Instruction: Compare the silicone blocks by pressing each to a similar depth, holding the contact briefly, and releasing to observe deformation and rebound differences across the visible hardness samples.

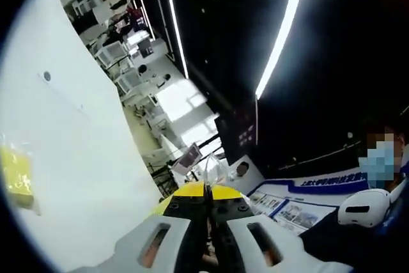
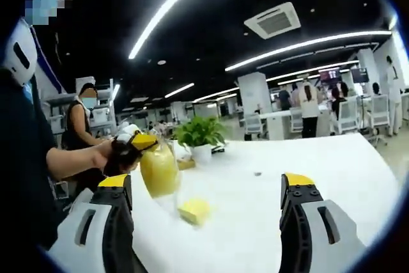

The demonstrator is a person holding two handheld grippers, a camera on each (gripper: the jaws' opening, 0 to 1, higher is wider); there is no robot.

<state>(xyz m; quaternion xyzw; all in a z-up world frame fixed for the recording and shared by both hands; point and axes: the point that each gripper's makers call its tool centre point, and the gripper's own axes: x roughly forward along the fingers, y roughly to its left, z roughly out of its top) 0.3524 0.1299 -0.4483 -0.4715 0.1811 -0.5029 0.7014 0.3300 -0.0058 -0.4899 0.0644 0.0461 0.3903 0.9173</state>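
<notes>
Potted plant [image 2: 200, 133] sitting on white table [image 2: 332, 164], ceiling light strips [image 2: 167, 8] glowing overhead, people [image 2: 309, 108] standing at far desks, air vent [image 2: 277, 20] hanging above

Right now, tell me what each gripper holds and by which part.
The left gripper pinches a yellow silicone block by its upper edge, so it hangs above the white table. The right gripper is open and holds nothing.

Right gripper view: bench [image 2: 307, 177] mostly bare ahead and to right, free room there. In the way near left: yellow block [image 2: 159, 171] held up in the other hand-held gripper [image 2: 142, 141], small yellow block [image 2: 194, 210] flat just below it. Potted plant [image 2: 199, 135] stands behind them, further back.
</notes>
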